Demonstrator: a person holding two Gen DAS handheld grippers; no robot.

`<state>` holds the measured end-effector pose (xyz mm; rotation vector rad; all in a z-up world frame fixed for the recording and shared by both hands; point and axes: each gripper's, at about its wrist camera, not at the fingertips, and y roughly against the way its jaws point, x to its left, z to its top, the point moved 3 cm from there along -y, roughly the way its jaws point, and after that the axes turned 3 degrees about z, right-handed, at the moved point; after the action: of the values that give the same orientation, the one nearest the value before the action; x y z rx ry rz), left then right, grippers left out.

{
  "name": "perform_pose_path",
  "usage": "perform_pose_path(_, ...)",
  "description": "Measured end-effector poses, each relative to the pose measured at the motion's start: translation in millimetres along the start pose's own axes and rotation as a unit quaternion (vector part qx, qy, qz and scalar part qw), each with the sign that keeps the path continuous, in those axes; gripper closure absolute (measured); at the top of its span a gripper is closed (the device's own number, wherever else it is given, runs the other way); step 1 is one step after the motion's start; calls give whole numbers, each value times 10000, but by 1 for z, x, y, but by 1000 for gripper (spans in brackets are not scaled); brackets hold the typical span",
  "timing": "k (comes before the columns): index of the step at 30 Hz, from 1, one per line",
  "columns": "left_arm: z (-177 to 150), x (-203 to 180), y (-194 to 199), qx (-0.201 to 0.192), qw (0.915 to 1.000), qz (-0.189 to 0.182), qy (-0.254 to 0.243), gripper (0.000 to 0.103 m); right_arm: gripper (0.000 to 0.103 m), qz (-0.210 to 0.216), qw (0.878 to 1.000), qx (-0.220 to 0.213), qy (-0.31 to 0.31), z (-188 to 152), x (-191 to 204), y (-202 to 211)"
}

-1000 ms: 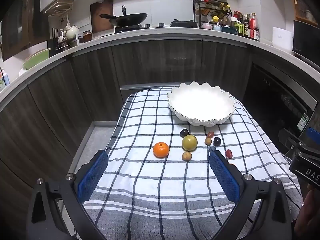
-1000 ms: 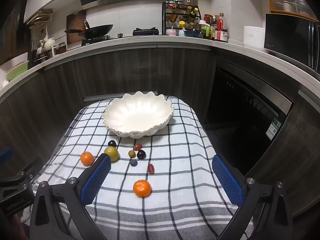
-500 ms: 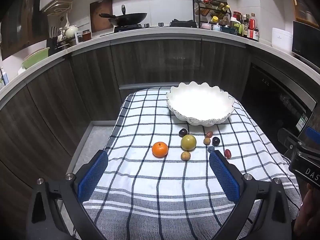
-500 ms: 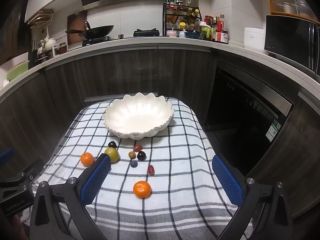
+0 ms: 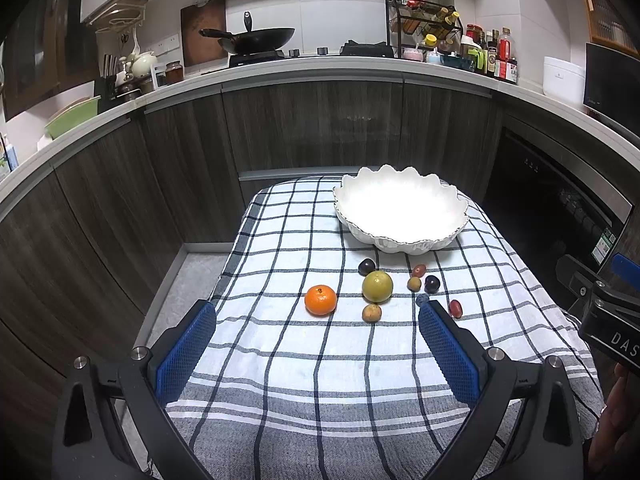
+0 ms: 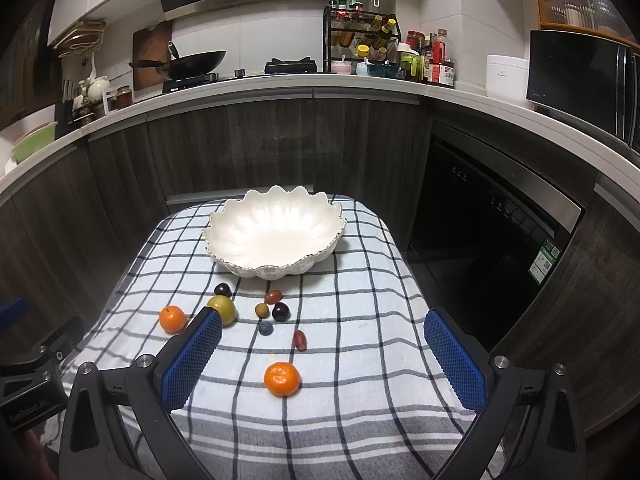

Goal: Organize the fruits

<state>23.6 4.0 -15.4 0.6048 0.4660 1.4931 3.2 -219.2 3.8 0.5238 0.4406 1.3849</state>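
Observation:
A white scalloped bowl (image 5: 400, 216) (image 6: 276, 236) stands empty at the far end of a checked cloth (image 5: 300, 360) (image 6: 360, 320). In front of it lie loose fruits: an orange (image 5: 320, 300) (image 6: 173, 319), a yellow-green fruit (image 5: 377, 286) (image 6: 222, 309), dark plums (image 5: 366, 267) (image 6: 280, 311), small brown and red fruits (image 5: 371, 313) (image 6: 299, 339), and a second orange (image 6: 282, 378) nearest the right gripper. My left gripper (image 5: 316, 344) is open and empty above the near cloth. My right gripper (image 6: 320, 354) is open and empty, the second orange between its fingers' line.
Dark cabinets and a white counter curve round behind the table. A wok (image 5: 256, 38) and a spice rack (image 6: 360, 40) stand on the counter. A dishwasher front (image 6: 500, 248) is at the right. The other gripper shows at each view's edge (image 5: 608, 312) (image 6: 28, 380).
Both grippers have drifted slightly; the fruits and bowl sit a little differently in frame. Nothing was taken hold of or let go.

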Motion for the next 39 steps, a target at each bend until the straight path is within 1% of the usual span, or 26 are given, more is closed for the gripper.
perform_pose_path(39,4,3,3,-29,10000,-3,13,0,0,-1,10000,-63,10,4,0,4)
